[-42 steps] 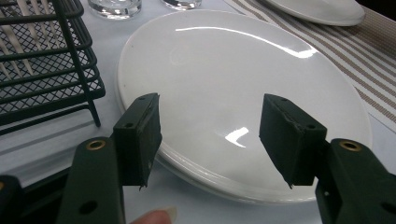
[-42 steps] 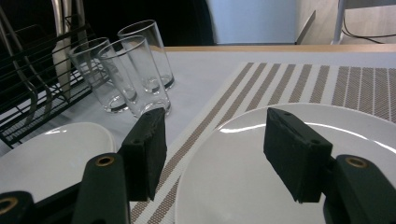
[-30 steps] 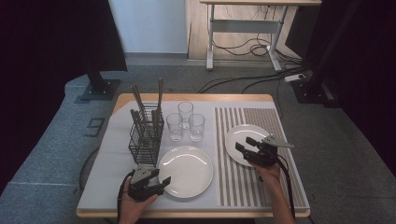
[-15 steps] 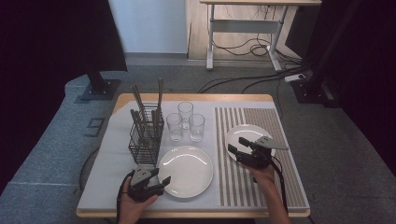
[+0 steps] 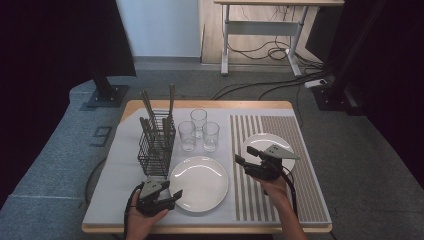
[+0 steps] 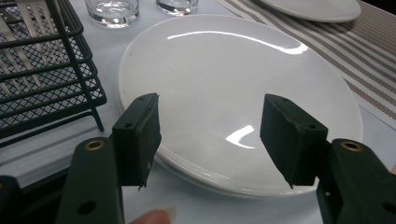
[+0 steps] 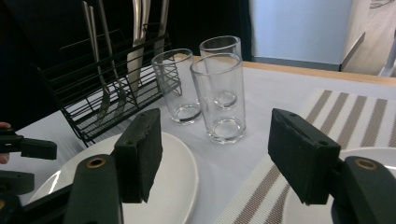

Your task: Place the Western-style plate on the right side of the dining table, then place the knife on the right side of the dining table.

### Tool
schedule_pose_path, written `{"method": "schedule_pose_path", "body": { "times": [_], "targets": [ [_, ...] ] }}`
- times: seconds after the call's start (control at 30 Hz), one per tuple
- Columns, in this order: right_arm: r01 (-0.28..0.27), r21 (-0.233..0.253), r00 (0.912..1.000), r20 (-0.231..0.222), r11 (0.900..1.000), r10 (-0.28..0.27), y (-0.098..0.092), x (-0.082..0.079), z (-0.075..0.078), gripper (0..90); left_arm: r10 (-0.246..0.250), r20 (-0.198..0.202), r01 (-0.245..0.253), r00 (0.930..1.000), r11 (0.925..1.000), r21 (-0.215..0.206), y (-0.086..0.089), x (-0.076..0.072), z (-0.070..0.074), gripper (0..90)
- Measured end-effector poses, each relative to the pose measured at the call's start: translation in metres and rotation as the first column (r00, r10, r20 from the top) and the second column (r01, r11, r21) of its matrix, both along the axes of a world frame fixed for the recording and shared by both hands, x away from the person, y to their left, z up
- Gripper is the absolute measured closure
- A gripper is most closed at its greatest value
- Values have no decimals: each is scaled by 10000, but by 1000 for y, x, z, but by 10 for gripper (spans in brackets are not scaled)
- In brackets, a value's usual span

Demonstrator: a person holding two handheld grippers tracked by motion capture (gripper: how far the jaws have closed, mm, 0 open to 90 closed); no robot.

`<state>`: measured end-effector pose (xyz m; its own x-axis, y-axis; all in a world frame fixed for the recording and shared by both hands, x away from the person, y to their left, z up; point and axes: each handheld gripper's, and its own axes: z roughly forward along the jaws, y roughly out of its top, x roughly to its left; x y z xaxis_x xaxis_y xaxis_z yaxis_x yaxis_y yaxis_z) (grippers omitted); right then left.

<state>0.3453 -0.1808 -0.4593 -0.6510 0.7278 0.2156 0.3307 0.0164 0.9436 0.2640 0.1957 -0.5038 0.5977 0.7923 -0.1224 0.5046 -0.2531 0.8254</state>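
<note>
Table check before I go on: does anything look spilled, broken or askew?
Nothing stands out. The three glasses stand upright and look empty, both plates lie flat and whole, and the cutlery stands in the rack. Both tongs are open, holding nothing.

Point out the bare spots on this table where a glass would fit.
Bare white cloth lies left of the cutlery basket, and along the near edge below the large plate. The striped mat is free nearer than the small plate. Crowded: between basket and three glasses.
</note>
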Motion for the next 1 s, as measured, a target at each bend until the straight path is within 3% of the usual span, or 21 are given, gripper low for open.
{"method": "schedule_pose_path", "body": {
  "times": [0.33, 0.63, 1.0],
  "targets": [
    [-377, -105, 9993, 6, 9992, 377, 20, 4, 3, 351, -88, -133, 89, 9999, 9999, 78, 1, 1, -1, 378],
    [-473, -141, 9988, 92, 9988, 475, 28, 7, 5, 349, -61, -112, 62, 9999, 10000, 49, 1, 1, 0, 375],
    [-557, 49, 9984, -111, 9984, 558, 41, 19, 7, 348, -119, -108, 120, 9999, 9999, 49, 0, 0, -1, 373]
  ]
}}
